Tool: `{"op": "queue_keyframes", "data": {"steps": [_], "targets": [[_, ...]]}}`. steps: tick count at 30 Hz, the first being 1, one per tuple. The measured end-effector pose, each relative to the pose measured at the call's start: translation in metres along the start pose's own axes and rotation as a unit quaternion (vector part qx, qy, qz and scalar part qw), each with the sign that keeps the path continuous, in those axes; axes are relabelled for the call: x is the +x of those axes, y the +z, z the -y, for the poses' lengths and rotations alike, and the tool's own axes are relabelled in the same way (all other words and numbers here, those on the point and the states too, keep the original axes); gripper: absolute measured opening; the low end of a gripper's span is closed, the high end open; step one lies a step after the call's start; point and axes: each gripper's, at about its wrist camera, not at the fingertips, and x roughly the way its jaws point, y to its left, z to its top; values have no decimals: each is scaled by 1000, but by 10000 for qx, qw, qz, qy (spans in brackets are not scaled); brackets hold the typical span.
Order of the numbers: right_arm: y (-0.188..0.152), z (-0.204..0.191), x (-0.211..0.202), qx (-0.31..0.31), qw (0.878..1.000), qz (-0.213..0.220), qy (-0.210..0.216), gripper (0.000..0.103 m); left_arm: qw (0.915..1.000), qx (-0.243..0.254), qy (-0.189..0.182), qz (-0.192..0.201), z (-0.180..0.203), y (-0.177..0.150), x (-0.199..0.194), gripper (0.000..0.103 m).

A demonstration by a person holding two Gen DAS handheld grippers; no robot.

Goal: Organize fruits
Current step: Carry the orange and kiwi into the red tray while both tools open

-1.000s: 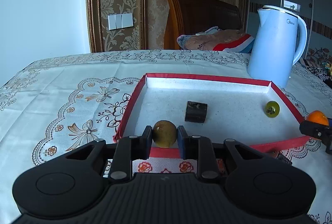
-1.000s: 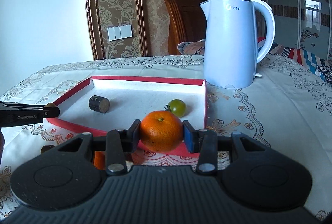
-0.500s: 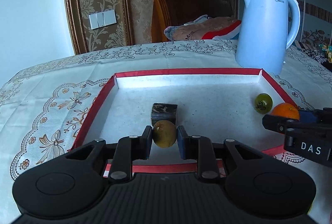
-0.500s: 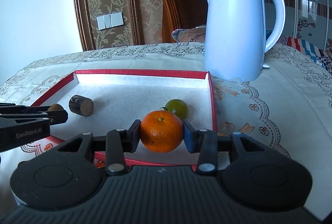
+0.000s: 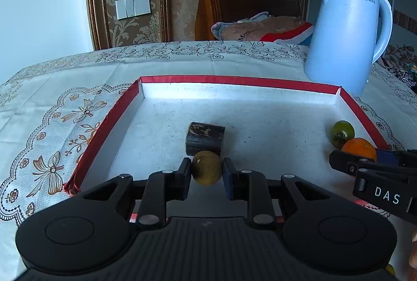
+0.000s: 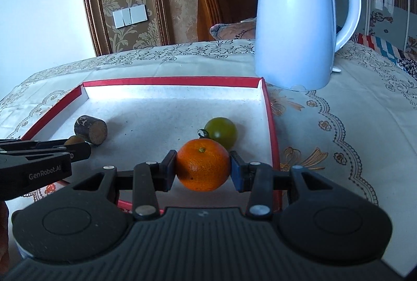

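Black plastic, the left tool (image 5: 206, 178) clenches a small olive-brown round fruit (image 5: 207, 168) over the near part of the red-rimmed shallow white tray (image 5: 234, 81); the right tool (image 6: 203, 171) grasps a round orange tangerine (image 6: 202, 164) near the tray's right edge. Lower each until it rests, then release slowly, clear of the dark wooden cylinder (image 5: 205, 134) and green tomato (image 6: 221, 131) just beyond, lest they roll.
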Motion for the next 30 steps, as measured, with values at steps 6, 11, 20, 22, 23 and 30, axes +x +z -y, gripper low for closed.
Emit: {"op": "queue_keyframes", "data": {"steps": [6,11,20,22,23,30], "targets": [[6,-3,15,-28,9999,-63,-149,40,9999,60,85,42,4,2,8,25],[9,-4,22,-37,9996,-35,-263,40,9999,48,57,147,3,0,9,25],[8,-5,22,-38,9995,13,-302,40,9996,-166,113,181,-5,0,15,55],[8,-5,22,-17,9995,41,-307,42,9995,-252,88,196,-8,1,15,61],[8,-4,21,-3,9995,51,-322,45,9995,-246,114,188,-8,0,14,68],[9,-5,13,-18,9983,347,-479,83,9994,53,138,328,1,-3,9,73]]}}
